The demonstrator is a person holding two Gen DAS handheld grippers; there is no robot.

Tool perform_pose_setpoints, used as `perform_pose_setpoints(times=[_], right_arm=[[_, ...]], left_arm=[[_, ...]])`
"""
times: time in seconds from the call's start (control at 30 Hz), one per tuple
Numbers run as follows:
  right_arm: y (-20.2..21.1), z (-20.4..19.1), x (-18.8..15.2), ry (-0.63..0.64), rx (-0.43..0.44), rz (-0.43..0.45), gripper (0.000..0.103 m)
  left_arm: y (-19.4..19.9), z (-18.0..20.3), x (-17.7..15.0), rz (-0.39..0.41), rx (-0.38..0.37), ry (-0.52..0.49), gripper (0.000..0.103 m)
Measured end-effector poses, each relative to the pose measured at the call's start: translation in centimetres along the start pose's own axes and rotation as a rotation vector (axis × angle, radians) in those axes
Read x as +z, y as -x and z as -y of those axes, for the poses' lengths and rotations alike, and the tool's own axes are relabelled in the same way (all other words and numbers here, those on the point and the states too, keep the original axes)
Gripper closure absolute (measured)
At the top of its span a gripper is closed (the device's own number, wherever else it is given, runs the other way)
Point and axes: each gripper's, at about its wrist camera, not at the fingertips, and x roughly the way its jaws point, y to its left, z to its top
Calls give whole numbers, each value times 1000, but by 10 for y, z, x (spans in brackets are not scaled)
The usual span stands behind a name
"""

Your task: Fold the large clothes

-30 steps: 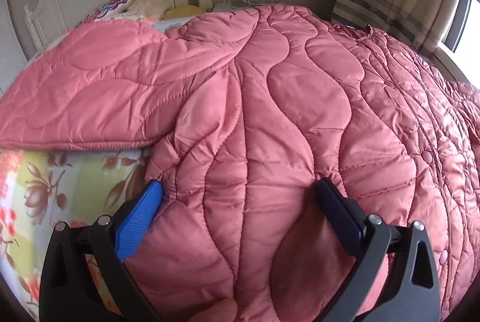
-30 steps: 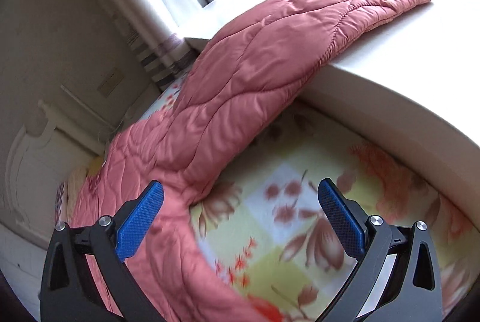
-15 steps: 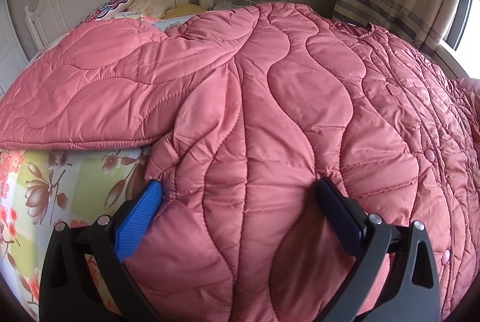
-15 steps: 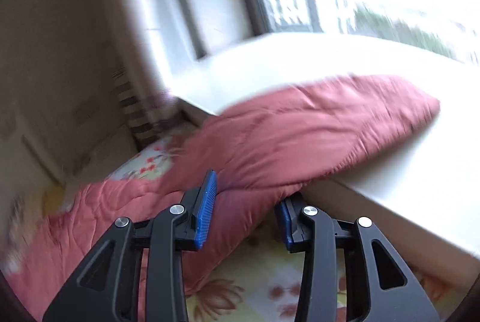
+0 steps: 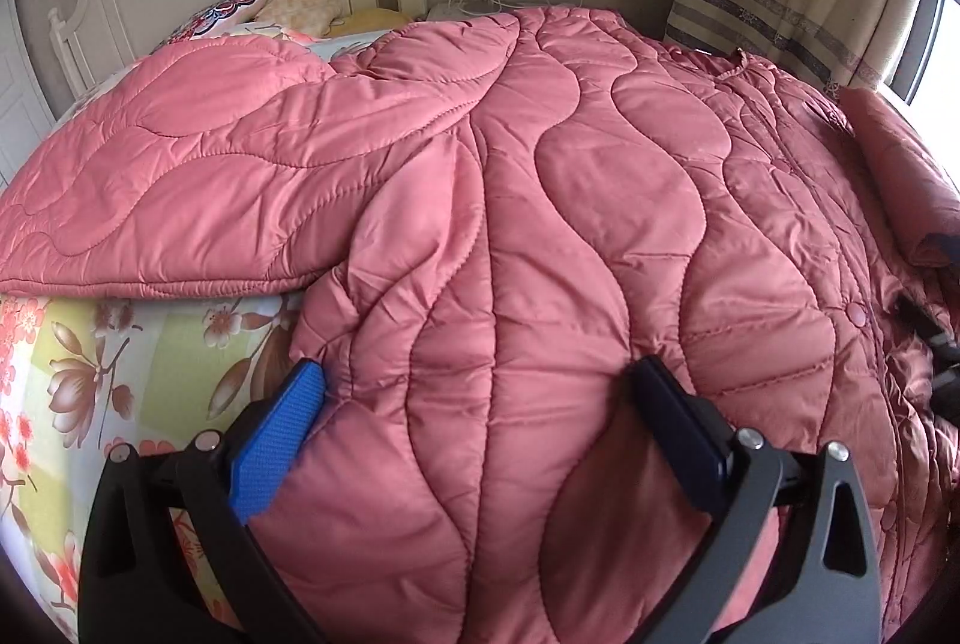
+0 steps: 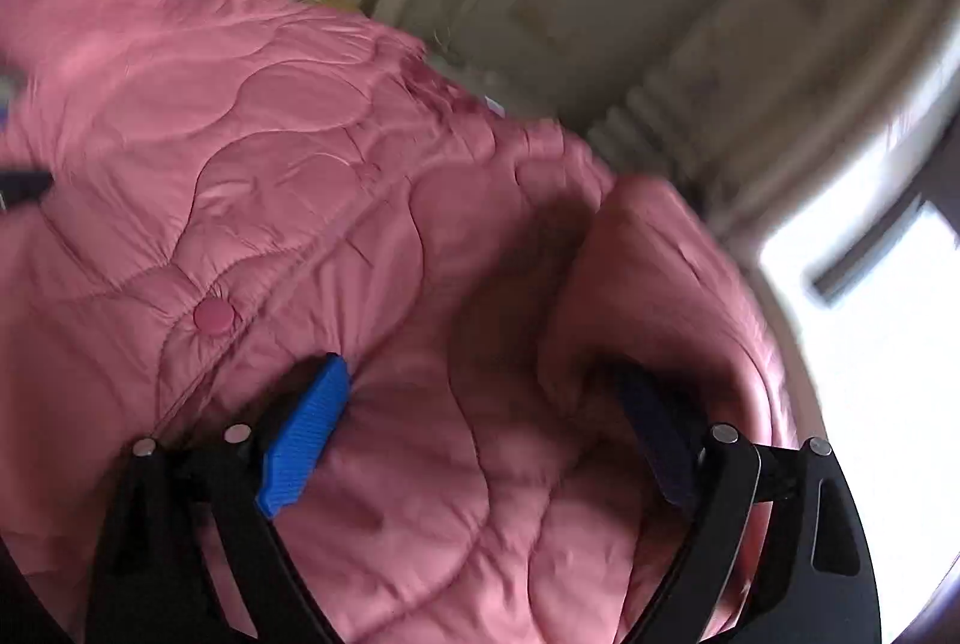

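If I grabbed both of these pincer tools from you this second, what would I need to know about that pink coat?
Left gripper: jaws wide, resting on the pink quilted coat near its hem, gripping nothing.
Right gripper: jaws have just been opening; they stand wide around a bunched fold of the coat, pads not visibly pinching it.
Coat: spread over the floral bedsheet, snap front up. One sleeve lies stretched out to the side. The other sleeve is brought in over the body, crumpled.
Done: one sleeve carried in.
Left: smooth it, fold in the outstretched sleeve, then fold the body.
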Motion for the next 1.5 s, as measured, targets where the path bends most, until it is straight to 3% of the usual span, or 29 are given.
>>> perform_pose_setpoints(times=[0.07, 0.1, 0.17, 0.27, 0.37, 0.47, 0.53, 0.63, 0.73, 0.77, 0.87, 0.9, 0.93, 0.97, 1.03, 1.13, 1.23, 1.3, 1.43, 1.5], right_arm=[[23, 30, -14, -251, 157, -5, 15], [29, 54, -27, -410, 275, 0, 15], [32, 89, -47, -642, 409, 29, 15], [36, 131, -85, -950, 440, 82, 15], [12, 165, -123, -1247, 507, 49, 18], [5, 185, -132, -1352, 439, 96, 38], [11, 195, -127, -1353, 365, 129, 66], [35, 188, -75, -1160, 231, 250, 72], [71, 159, 1, -811, 131, 392, 72], [81, 145, 23, -702, 138, 432, 72], [100, 82, 83, -336, 330, 468, 70], [102, 67, 92, -253, 383, 460, 55], [105, 47, 100, -159, 439, 461, 16], [107, 33, 103, -111, 449, 479, 7], [110, 14, 100, -28, 423, 517, 7], [102, 10, 88, -33, 322, 490, 7], [69, 45, 67, -157, 224, 373, 14], [35, 87, 40, -272, 109, 249, 15], [-11, 155, -8, -586, 70, 76, 19], [-31, 181, -31, -695, 44, 26, 19]], left_arm=[[0, 0, 0, 0, -1, 1, 2], [0, 0, 0, 0, 0, 0, 2], [0, 0, 0, 0, 0, 0, 2], [0, 0, 0, 1, 0, 0, 2], [0, 0, 0, 1, -1, 0, 2], [0, 0, 0, 1, 0, 0, 2], [0, 0, 0, 1, 0, 0, 2], [0, 0, 0, 1, 0, -1, 2], [0, 0, 0, 1, -1, 0, 2], [0, 0, 0, 1, 0, 0, 2], [0, -1, 0, 1, -1, 0, 2], [0, -1, 0, 1, -1, 0, 2], [0, -1, 0, 1, -1, 0, 2], [0, -1, 0, 2, -1, 0, 2], [0, -1, 0, 2, -1, 0, 2], [0, -1, 0, 2, -1, 0, 2], [0, 0, 0, 2, -1, 0, 2], [0, -1, 0, 2, -1, 0, 2], [2, -2, 1, -1, -8, 14, 2], [8, -6, 7, -3, -66, 74, 2]])
